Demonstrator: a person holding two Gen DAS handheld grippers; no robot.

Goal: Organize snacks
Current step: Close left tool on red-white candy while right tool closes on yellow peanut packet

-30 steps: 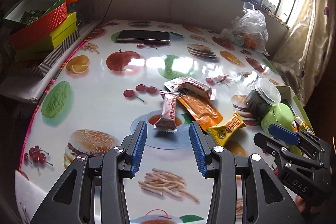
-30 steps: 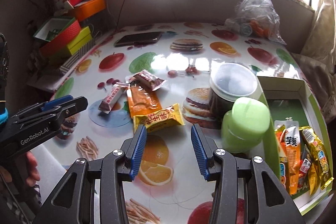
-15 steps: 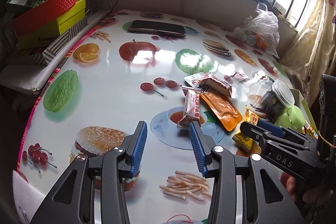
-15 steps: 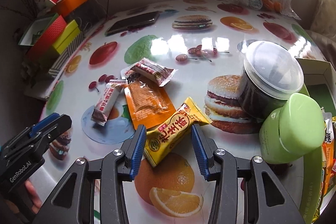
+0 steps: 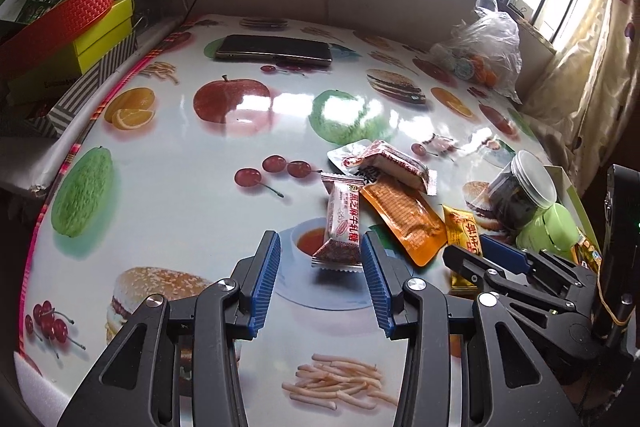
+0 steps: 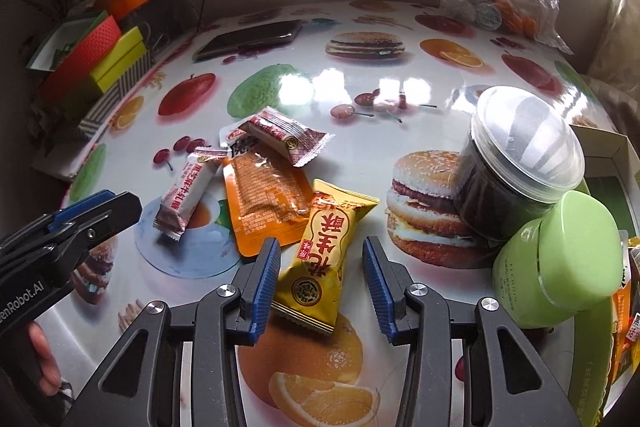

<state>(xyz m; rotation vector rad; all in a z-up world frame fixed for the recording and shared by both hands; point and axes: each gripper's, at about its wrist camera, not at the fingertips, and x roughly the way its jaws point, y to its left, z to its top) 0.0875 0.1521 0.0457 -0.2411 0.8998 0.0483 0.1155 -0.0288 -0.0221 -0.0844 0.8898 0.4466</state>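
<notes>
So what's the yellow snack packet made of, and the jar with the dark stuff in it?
The yellow snack packet looks like thin glossy plastic film: it is puffy, shines in the light, and has a crimped, zigzag-cut end. The jar looks like clear hard plastic, since the dark contents show through its wall and the see-through lid catches glare. It could be glass, but the thin screw lid suggests plastic.

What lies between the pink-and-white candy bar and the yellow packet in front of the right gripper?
The orange flat pouch lies between the candy bar and the yellow packet, its edge tucked under the packet; clearest in the right wrist view.
</notes>
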